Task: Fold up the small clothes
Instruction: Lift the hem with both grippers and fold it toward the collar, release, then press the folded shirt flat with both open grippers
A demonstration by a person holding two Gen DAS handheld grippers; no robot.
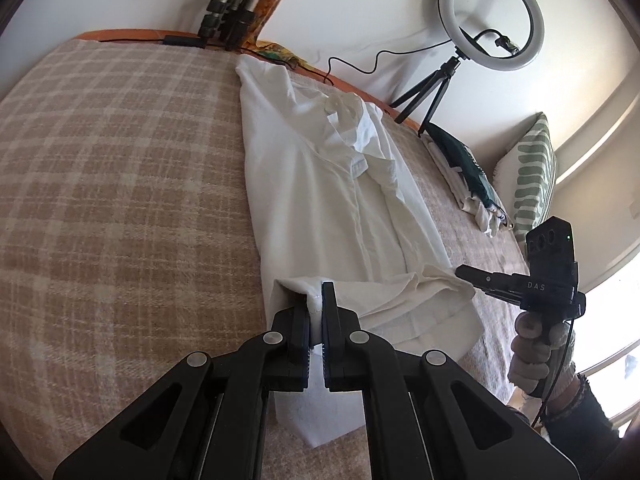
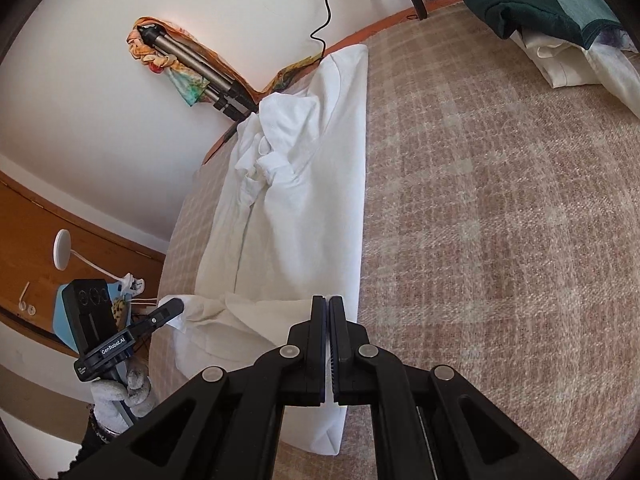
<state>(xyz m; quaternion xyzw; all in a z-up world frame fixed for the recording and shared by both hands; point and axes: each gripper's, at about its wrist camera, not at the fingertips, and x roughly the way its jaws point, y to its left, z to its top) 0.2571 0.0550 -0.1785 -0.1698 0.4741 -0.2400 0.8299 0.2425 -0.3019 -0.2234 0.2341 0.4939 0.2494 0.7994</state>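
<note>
A beige checked blanket [image 1: 120, 168] spreads under both grippers, far wider than anything on it. On it, stretching straight ahead of the left gripper [image 1: 316, 300], a white shirt [image 1: 320, 200] lies lengthwise, sides folded in, collar at the far end. Beyond the shirt, ahead and to the right of that gripper, a ring light [image 1: 492, 16] stands on a small tripod. The left gripper is clenched on the shirt's near hem corner. The right gripper [image 2: 328, 308] is clamped on the opposite hem corner.
</note>
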